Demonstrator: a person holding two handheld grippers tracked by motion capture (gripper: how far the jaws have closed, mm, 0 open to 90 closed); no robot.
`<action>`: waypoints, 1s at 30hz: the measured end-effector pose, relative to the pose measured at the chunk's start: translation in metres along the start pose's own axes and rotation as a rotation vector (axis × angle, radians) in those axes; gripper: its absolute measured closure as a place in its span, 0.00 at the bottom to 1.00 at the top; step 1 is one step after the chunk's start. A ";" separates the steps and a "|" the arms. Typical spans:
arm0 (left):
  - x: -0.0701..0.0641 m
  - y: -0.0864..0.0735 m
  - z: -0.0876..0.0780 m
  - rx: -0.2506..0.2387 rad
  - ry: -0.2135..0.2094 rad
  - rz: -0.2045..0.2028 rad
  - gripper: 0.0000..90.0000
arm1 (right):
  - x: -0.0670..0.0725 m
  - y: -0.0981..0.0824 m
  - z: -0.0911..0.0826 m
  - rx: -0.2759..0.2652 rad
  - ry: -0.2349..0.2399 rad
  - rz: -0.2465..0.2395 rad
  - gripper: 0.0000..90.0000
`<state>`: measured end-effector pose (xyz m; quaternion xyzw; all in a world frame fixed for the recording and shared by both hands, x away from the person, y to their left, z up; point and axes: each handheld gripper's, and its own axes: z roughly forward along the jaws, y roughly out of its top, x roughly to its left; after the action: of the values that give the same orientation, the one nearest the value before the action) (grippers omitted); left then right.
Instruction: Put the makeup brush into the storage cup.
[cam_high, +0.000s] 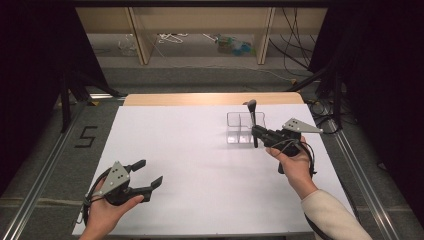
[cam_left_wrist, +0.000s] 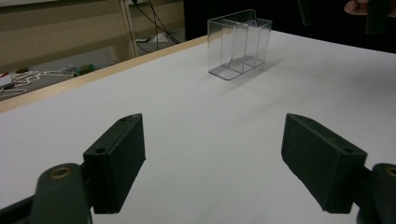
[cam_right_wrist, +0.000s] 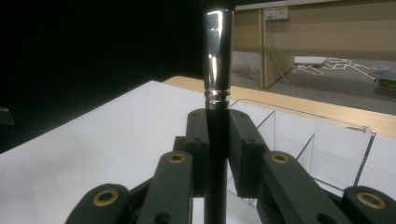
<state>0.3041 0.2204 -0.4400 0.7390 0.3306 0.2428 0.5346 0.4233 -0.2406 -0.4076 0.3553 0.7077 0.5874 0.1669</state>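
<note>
The step in hand looked to be setting a makeup brush (cam_high: 252, 116) into the clear acrylic organizer (cam_high: 239, 128), which stood on the white table (cam_high: 190, 165) right of centre in the high view. The right gripper (cam_high: 256, 134) sat at the organizer's right side, its jaws pressed together on the brush's black handle. The brush stood upright, bristles uppermost, its lower end hanging in front of the organizer. Whether the tip had entered a compartment could not be told.

In the right gripper view the brush (cam_right_wrist: 217, 70) ran up the middle of the frame, its chrome ferrule just above the jaws, with the organizer's (cam_right_wrist: 327, 154) clear dividers at centre right behind them.

The next move probably called for keeping the handle vertical over one compartment, lowering it, then releasing.

The left gripper (cam_high: 148, 173) rested at lower left in the high view, jaws spread wide, holding nothing. Its own view showed both jaws apart above bare table, the organizer (cam_left_wrist: 239, 44) at upper centre.
</note>
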 end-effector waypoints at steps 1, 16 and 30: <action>0.000 0.000 0.000 0.000 0.000 0.000 0.24 | 0.000 0.000 0.000 -0.002 -0.001 0.001 0.88; 0.000 0.000 0.000 -0.001 0.003 -0.010 0.24 | -0.003 0.002 -0.002 -0.008 -0.012 0.014 0.88; -0.001 -0.001 0.000 -0.001 0.002 -0.022 0.24 | -0.007 0.003 -0.005 -0.012 -0.026 0.025 0.88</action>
<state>0.3035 0.2195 -0.4406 0.7347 0.3388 0.2379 0.5373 0.4256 -0.2491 -0.4042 0.3706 0.6975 0.5890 0.1709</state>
